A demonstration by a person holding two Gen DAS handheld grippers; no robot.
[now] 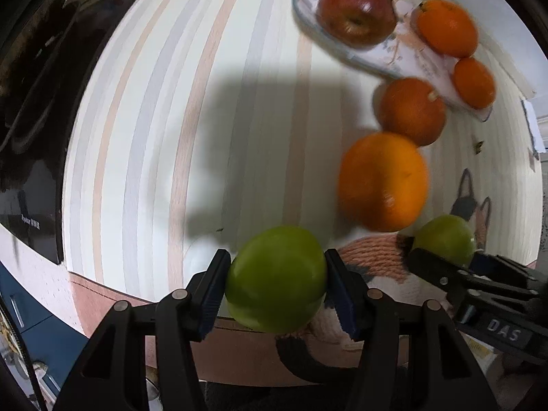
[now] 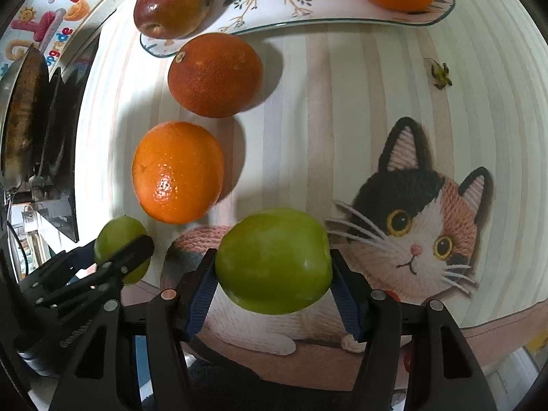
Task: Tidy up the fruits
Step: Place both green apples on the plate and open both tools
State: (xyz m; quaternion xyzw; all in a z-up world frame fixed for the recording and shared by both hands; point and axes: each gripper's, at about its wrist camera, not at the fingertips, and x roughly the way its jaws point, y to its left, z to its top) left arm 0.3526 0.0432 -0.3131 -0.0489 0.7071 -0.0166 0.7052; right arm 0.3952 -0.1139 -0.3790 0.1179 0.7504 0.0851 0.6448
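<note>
Glossy green apple [image 1: 275, 279] clamped in left gripper [image 1: 276, 281], second green apple [image 2: 274, 261] clamped in right gripper [image 2: 274, 267], dimpled oranges [image 2: 178, 172] nearby

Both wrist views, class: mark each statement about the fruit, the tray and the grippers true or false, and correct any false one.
1. Each gripper holds a green apple. True: the left gripper is shut on one green apple, the right gripper on another green apple.
2. The tray is empty. False: the floral tray carries a red apple and oranges.
3. Two oranges lie on the mat, off the tray. True: a darker orange and a brighter orange.
4. The mat shows a dog. False: the striped mat shows a cat.
5. The red apple lies on the bare mat. False: it sits on the tray.
</note>
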